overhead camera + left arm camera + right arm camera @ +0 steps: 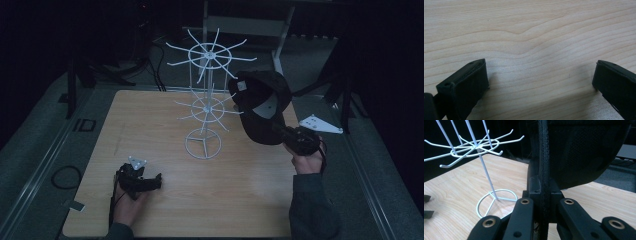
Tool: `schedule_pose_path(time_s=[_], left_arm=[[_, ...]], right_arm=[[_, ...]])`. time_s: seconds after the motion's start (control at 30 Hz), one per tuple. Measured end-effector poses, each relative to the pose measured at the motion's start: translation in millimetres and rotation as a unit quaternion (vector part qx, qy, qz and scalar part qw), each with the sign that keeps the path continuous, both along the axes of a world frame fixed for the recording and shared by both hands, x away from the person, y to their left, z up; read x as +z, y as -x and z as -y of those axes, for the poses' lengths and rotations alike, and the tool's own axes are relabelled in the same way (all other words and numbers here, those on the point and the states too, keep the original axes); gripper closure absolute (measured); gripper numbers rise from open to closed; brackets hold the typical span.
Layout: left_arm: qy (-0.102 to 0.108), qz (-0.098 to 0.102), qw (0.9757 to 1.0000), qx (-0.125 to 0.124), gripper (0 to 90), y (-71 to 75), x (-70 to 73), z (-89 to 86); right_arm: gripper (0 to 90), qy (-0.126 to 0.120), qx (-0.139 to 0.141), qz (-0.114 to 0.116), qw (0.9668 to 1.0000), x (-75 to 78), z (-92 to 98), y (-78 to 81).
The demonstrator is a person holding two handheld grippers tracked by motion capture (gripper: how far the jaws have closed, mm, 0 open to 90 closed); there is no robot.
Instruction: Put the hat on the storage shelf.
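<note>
Wooden table [200, 200] under dim light, dark floor all round; a white wire rack [206, 100] stands near the table's middle, slightly toward the far edge, on a ring base with one upright rod and two tiers of spoke-like hooks, the upper tier wider than the lower; all hooks that show are bare. Right gripper [295, 137] is raised over the right side of the table, held in the person's right hand [307, 160]; its jaws are clamped tight on the edge of a black cap [260, 105], which hangs in the air just right of the rack, close to the hook tips of both tiers; whether cap and hooks touch, cannot tell. In the right gripper view the cap [579, 150] rises straight from the closed jaws, a stitched seam running down between them, rack [481, 157] off to the left. Left gripper [142, 181] lies low at the near left of the table in the left hand [131, 202]; in its own view the jaws stand wide apart over bare wood [536, 37], nothing between them.
</note>
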State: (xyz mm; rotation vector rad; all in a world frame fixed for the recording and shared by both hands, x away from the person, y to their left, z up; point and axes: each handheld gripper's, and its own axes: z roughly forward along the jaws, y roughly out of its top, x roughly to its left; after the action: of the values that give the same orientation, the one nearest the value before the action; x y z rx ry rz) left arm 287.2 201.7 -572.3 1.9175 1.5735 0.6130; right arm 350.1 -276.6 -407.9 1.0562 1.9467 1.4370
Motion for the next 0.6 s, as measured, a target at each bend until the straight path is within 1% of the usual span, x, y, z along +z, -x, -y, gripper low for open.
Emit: schedule_pose_path(time_s=[0.37,0.6], left_arm=[[0.000,0.000,1.0000,0.000,0.2,0.0,0.0,0.1],[0.000,0.000,1.0000,0.000,0.2,0.0,0.0,0.1]], right_arm=[[86.3,0.002,0.003,0.009,1.0000,7.8,-1.4,-0.7],[86.3,-0.001,0.003,0.011,0.9999,9.2,-2.7,-1.8]])
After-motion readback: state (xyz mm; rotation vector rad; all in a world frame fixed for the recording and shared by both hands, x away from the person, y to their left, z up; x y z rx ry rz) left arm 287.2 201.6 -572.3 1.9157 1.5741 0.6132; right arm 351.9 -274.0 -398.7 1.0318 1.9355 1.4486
